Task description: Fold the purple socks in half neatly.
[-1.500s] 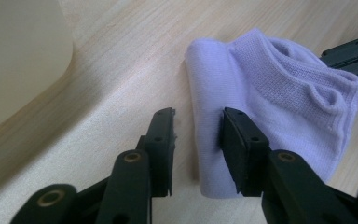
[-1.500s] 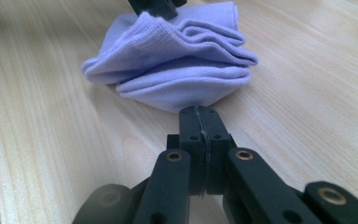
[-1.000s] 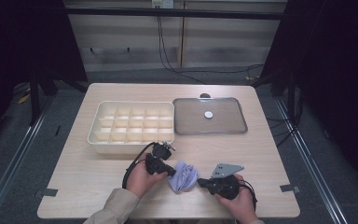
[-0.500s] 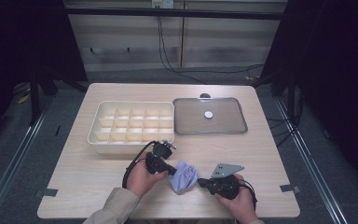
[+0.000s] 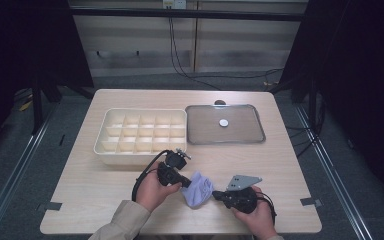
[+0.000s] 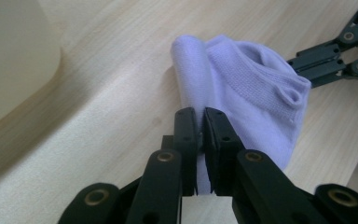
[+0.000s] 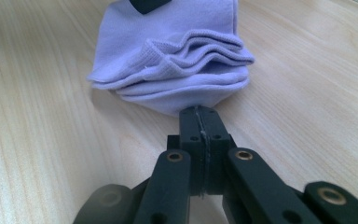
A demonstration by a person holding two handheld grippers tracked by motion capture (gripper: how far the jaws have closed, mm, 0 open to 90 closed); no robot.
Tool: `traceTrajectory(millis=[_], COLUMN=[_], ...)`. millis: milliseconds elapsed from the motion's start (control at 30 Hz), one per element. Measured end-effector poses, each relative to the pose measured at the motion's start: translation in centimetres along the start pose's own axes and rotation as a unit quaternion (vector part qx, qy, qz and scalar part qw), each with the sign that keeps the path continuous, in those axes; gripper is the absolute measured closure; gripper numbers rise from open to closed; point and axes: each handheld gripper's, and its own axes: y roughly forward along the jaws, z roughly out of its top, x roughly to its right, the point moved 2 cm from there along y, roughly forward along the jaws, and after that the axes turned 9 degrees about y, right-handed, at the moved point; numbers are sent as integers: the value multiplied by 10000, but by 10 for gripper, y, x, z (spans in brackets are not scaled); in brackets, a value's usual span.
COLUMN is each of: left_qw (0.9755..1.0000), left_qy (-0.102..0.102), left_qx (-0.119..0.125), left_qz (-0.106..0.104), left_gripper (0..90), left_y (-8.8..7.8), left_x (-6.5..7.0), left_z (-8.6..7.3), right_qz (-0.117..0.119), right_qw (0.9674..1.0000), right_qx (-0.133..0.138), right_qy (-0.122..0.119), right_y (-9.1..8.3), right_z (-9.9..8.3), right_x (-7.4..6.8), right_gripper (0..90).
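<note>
At the near edge of the wooden surface [image 5: 105,200], a person works a small lavender sock [image 5: 198,190] between two hand-held tools, the cloth bunched into loose folds between the two hands. The left gripper [image 6: 199,122] has its jaws pressed nearly together on a thin edge of the sock, a sliver of purple fabric showing between them, while the sock's ribbed cuff sags open on the far side. The right gripper [image 7: 200,122] has its jaws closed flat against each other at the lower tip of the folded bundle; they appear to pinch a bit of fabric there, though the contact itself is hard to make out. From above, both hands sit close on either side of the sock, near the person's side of the surface. Farther back stands a cream divided tray [image 5: 111,150] with every compartment looking bare, and beside it a grey metal tray [image 5: 250,135] carrying a small white disc [image 5: 223,122]. Judging by the layout, the folding looks partly done: the sock is doubled over in several layers but not yet neat or compact, and it has yet to be carried to a compartment, if that is where it belongs.
</note>
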Motion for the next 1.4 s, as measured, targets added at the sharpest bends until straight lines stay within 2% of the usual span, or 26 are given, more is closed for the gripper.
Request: traceTrajectory(millis=[133, 267, 633, 1400], left_qw=[10000, 9999, 9999, 9995], left_qy=[13, 71, 151, 315], left_qx=[-20, -73, -15, 12], left_qz=[61, 37, 56, -85], left_gripper=[838, 838, 838, 839], left_y=[-3, -3, -7, -5], left_x=[2, 3, 9, 22], left_z=[4, 6, 13, 20], right_qz=[24, 61, 71, 129], right_qw=[10000, 10000, 10000, 9998], right_qx=[7, 18, 15, -91], right_qy=[-24, -43, -49, -80], right_y=[0, -1, 0, 6], right_z=[1, 1, 2, 2], right_x=[0, -2, -4, -7], right_gripper=[897, 897, 897, 899])
